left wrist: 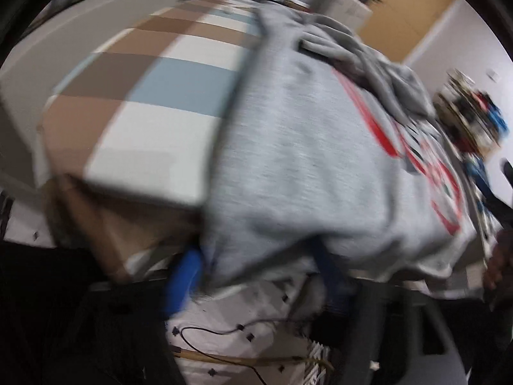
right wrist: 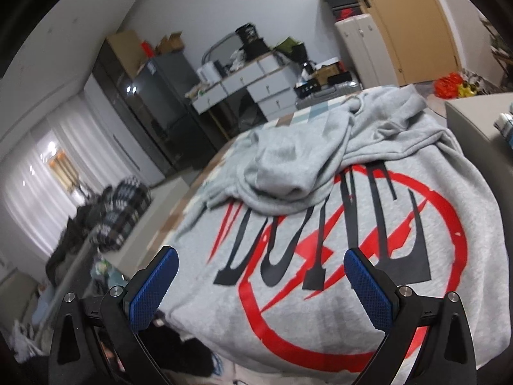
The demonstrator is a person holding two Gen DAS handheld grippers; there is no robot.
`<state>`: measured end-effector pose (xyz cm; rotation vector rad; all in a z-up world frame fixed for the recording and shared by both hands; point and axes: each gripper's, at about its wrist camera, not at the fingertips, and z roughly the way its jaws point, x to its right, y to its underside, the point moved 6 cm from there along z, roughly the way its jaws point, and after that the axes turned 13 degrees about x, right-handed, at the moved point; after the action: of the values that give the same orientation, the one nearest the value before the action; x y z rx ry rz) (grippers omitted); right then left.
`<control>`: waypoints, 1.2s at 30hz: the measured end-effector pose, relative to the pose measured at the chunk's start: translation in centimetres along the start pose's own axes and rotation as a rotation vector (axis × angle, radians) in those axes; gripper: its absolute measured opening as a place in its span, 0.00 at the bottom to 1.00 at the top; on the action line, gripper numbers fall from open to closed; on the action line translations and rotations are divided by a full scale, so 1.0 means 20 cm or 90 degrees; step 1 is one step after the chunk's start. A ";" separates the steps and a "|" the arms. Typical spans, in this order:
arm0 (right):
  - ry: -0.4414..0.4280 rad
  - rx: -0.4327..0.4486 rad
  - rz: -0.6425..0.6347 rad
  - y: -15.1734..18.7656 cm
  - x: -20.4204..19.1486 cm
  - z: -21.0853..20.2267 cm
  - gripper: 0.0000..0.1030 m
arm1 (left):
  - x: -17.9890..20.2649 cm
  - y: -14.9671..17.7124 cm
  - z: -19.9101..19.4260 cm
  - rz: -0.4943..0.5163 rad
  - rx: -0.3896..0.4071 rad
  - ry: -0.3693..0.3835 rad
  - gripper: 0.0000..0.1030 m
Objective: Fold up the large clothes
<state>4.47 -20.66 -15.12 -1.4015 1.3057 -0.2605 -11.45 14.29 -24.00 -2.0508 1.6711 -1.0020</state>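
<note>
A large grey hoodie (right wrist: 336,224) with a red and black print lies on the bed, its sleeves and hood piled over the upper part. My right gripper (right wrist: 259,276) is open and empty, held just above the hoodie's near hem. In the blurred left wrist view the hoodie (left wrist: 304,160) hangs over the bed's edge. My left gripper (left wrist: 256,276) has its blue fingers (left wrist: 182,276) on either side of the hoodie's lower edge, which drapes over them. The blur hides whether they pinch the cloth.
The bed has a checked brown, blue and white cover (left wrist: 144,89). A desk with drawers (right wrist: 250,86), a dark fridge (right wrist: 160,96), a wooden door (right wrist: 400,25) and a pile of dark clothes (right wrist: 105,215) stand around. A cable (left wrist: 224,332) lies on the floor.
</note>
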 end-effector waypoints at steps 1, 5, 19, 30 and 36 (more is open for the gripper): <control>-0.002 -0.004 -0.007 0.01 -0.01 0.00 1.00 | 0.01 0.00 0.00 0.013 -0.002 0.002 0.21; -0.010 -0.022 -0.038 0.05 -0.06 0.02 1.00 | 0.03 0.00 -0.04 0.000 -0.012 0.034 0.04; -0.125 -0.078 -0.150 0.20 -0.44 0.04 1.00 | 0.26 -0.25 -0.33 0.109 0.073 0.140 0.01; -0.230 -0.215 -0.176 0.48 -0.88 0.28 1.00 | 0.44 -0.56 -0.27 0.029 0.021 0.308 0.01; -0.182 -0.236 -0.111 0.39 -0.82 0.53 1.00 | 0.50 -0.70 -0.14 0.061 -0.006 0.349 0.01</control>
<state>2.50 0.34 -16.71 -1.7957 1.0283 0.0730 -2.38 9.04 -10.02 -1.7754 1.9996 -1.6288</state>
